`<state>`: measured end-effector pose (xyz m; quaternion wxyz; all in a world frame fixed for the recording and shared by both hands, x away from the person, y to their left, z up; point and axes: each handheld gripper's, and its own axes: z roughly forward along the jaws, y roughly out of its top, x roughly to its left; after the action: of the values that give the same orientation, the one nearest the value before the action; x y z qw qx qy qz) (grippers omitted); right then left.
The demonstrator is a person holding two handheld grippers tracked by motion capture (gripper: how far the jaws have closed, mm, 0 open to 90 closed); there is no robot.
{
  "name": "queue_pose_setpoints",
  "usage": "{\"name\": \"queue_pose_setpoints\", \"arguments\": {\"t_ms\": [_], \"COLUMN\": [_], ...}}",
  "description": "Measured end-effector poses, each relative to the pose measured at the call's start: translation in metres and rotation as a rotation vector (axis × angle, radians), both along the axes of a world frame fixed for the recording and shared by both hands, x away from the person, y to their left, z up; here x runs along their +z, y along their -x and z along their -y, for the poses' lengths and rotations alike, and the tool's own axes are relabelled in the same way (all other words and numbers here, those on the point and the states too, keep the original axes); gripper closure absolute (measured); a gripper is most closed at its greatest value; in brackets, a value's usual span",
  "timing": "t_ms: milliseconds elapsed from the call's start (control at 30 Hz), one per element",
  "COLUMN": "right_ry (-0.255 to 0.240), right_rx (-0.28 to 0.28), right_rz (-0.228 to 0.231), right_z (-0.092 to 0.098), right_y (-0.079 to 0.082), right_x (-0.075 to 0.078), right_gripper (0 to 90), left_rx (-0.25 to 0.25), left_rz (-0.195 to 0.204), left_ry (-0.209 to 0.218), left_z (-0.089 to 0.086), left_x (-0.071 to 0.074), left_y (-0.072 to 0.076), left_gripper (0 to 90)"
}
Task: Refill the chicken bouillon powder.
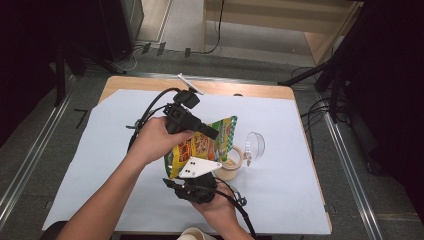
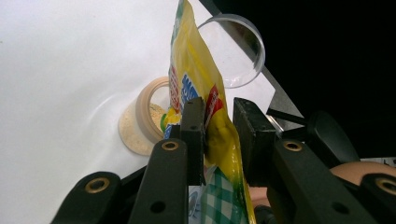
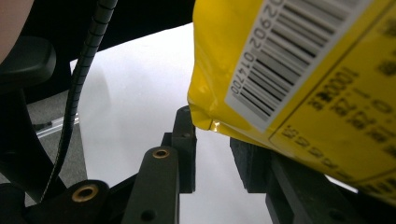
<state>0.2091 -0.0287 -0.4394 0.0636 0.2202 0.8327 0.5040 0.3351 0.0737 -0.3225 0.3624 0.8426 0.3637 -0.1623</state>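
Surface: a wooden tabletop [image 1: 150, 82] is carrying a white sheet that is covering nearly all of it, with bare wood showing along the 12 o'clock edge.
Room: grey floor is lying around the tabletop, black cables are running across it at 12 and 3 o'clock, and pale wooden furniture is standing beyond at 12 o'clock.
Count: one snack bag [image 1: 200, 145], one round jar [image 1: 231, 166], one clear lid [image 1: 255, 144], two tools.
Snack bag: yellow and green, it is being held tilted above the sheet at the centre, its top corner pointing to 1 o'clock over the jar; a barcode is showing in the right gripper view.
Jar: it is sitting open on the sheet at 4 o'clock of centre, holding pale crumbly contents; the lid is standing on edge just beside it at 2 o'clock.
Left tool [image 2: 218, 140]: its jaws are pinching the bag's side edge.
Right tool [image 3: 212, 154]: the jaws are standing a little apart at the bag's bottom corner; whether the pads are pressing it I cannot tell.
Left hand [image 1: 155, 140]: it is reaching in from 7 o'clock, forearm angled toward the centre.
Right hand [image 1: 217, 207]: it is coming in from 6 o'clock, low under the bag.
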Motion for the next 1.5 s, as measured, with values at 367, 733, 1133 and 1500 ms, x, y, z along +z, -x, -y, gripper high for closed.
{"name": "queue_pose_setpoints", "arguments": {"t_ms": [367, 733, 1133, 1500], "right_ry": [0.007, 0.008, 0.013, 0.017], "right_rx": [0.001, 0.002, 0.002, 0.001], "right_rz": [0.004, 0.003, 0.012, 0.016], "right_z": [-0.0011, -0.0009, -0.0012, -0.0018], "right_y": [0.0001, 0.0008, 0.0005, 0.0005], "right_x": [-0.0007, -0.0002, -0.0007, -0.0012], "right_gripper": [72.1, 72.6, 72.8, 72.8], "left_rx": [-0.007, -0.006, -0.008, -0.009], "left_rz": [-0.007, -0.002, 0.000, -0.002], "left_ry": [0.003, 0.003, 0.002, 0.004], "left_z": [0.0005, 0.0008, 0.0005, 0.0004], "left_x": [-0.0009, -0.0005, -0.0006, -0.0005], "left_y": [-0.0009, -0.0003, 0.0005, 0.0012], "left_gripper": [75.3, 75.4, 75.1, 75.0]}}
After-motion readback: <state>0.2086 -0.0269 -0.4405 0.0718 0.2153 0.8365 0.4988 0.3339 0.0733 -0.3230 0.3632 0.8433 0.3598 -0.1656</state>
